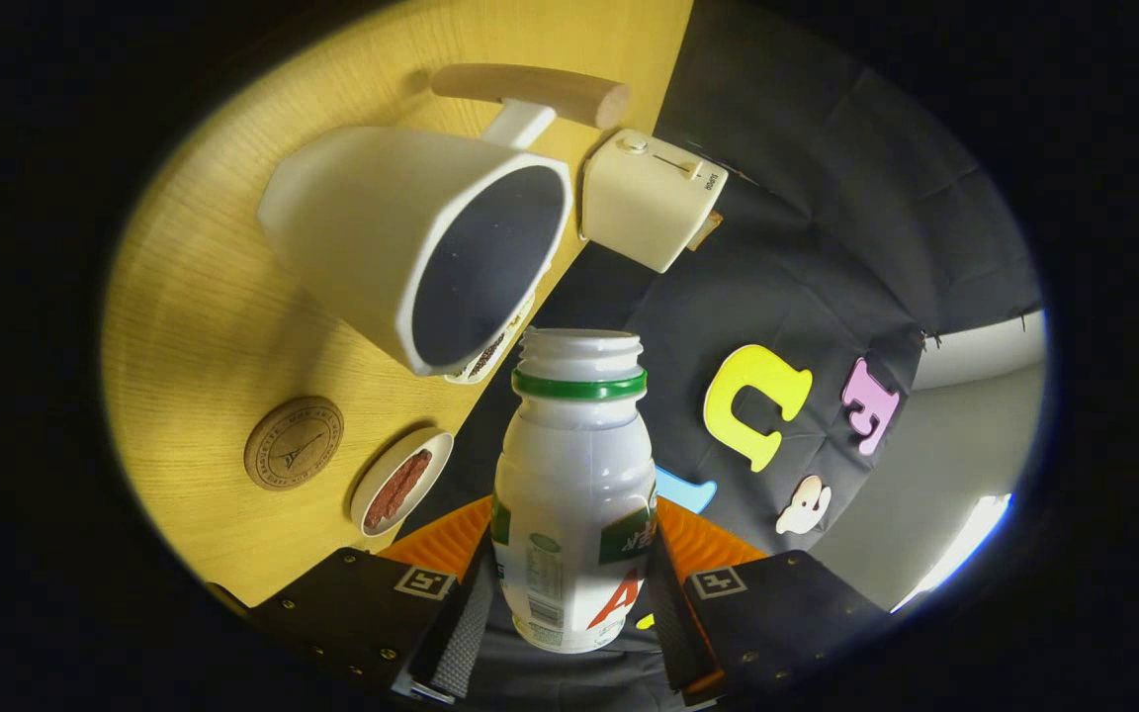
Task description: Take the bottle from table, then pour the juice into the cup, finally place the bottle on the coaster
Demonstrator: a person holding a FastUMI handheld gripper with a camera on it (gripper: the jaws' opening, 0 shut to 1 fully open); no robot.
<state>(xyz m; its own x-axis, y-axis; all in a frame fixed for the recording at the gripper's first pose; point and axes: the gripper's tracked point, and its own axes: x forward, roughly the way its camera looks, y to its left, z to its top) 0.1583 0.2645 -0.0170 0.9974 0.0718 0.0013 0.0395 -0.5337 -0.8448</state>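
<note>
The gripper (569, 593) has both fingers pressed on the lower body of one white plastic bottle (574, 494), which stands between them with its threaded mouth uncapped and a green ring below the neck; the mouth points ahead, close to the lip of one large white cup (411, 247) with a dark inside, though whether they touch cannot be told; the cup's opening faces the bottle, and the whole scene appears tilted. The wooden table (204, 326) runs beyond the fingers on the left, its edge passing diagonally just behind the bottle's neck; past that edge, to the right, hangs the black cloth wall (827, 198) with open room before it. One round cork coaster (294, 443) lies on bare tabletop ahead of the left finger, well apart from the cup; one small white dish (401, 482) holding something reddish-brown sits just beside it, at the table's edge. Beyond the cup stand one cream toaster (651, 198) and one wooden-handled white object (530, 94); a second shallow dish (490, 351) peeks from under the cup's rim.
</note>
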